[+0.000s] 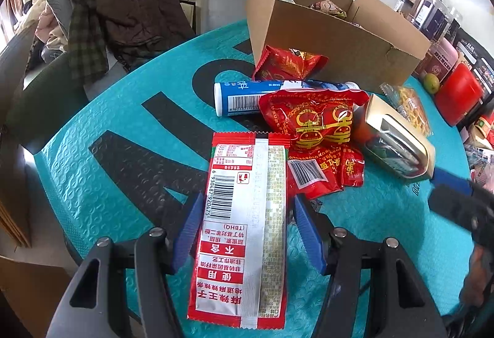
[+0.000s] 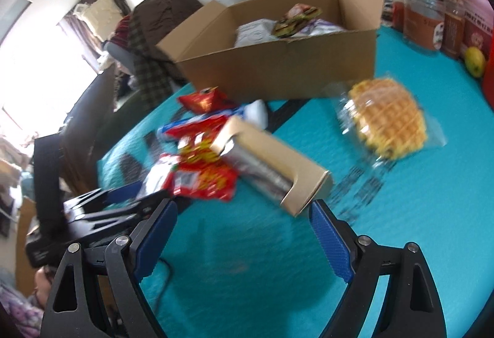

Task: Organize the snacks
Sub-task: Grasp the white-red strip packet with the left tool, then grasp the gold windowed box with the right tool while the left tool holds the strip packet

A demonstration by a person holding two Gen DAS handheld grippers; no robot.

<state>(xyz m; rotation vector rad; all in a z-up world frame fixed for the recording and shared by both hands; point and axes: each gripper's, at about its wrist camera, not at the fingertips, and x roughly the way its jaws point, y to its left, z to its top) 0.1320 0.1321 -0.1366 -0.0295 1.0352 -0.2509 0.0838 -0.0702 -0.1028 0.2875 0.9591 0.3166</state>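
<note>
Left wrist: snack packet (image 1: 244, 230) gripped between left hand-held gripper (image 1: 245, 233) pads.

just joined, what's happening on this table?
A person with a gripper in each hand is sorting snacks into the cardboard box, which already holds a few packets. The left gripper is closed on a long red-and-white snack packet, its pads against both edges. The right gripper is open and empty, pointed at the tan carton in the loose pile. Red packets, a blue-and-white tube and a wrapped waffle still lie on the teal table cover.
</note>
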